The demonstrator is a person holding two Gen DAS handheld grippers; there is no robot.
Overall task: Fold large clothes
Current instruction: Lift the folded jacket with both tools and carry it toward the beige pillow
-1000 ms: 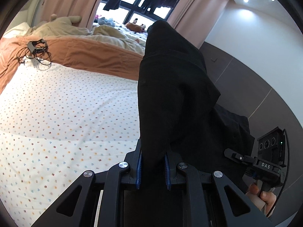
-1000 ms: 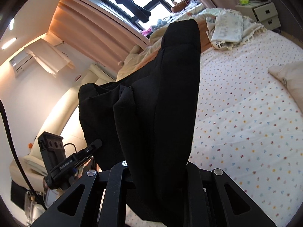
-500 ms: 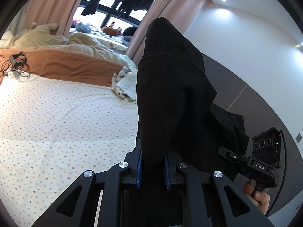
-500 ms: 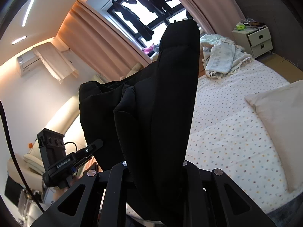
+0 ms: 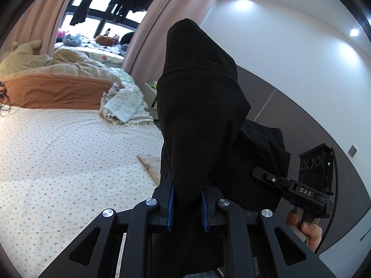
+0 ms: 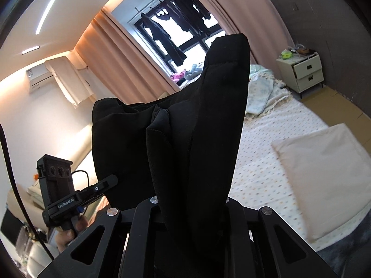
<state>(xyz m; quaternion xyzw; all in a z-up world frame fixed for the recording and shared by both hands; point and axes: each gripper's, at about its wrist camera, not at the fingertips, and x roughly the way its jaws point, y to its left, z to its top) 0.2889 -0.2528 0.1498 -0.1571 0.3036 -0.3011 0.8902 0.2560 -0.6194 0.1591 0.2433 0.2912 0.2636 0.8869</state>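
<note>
Black garment point(image 5: 199, 106) held up off the bed point(image 5: 69, 153), pinched in both grippers at once. Left gripper point(image 5: 187, 205) closed on a bunched fold of it, blue pads point(image 5: 171, 199) pressing the cloth from each side, fabric rising as a tall peak in front of the lens. Right gripper point(image 6: 192, 210) also clamped on the same garment point(image 6: 197, 127); its pads are hidden under the cloth but the fabric comes straight out from between the fingers, so gripping. Cloth spans between the two grippers and sags in loose folds toward the other hand in each view. From the left wrist view the right gripper point(image 5: 278, 181) shows side-on at lower right with a person's hand point(image 5: 306, 228) on its handle; from the right wrist view the left gripper point(image 6: 104, 185) shows at lower left, fingers point(image 6: 69, 231) of the other hand around its grip. Bed has a white dotted sheet, an orange-brown blanket point(image 5: 53, 90) at its far side, a crumpled pale cloth point(image 5: 125, 104) near the far corner, and a cream pillow point(image 6: 322, 171) on the sheet. Nightstand point(image 6: 301, 74) with two drawers stands beside the bed by the dark wall panel. Pink curtains point(image 6: 120, 69) frame a window point(image 6: 183, 34) with dark clothes hanging in it.
</note>
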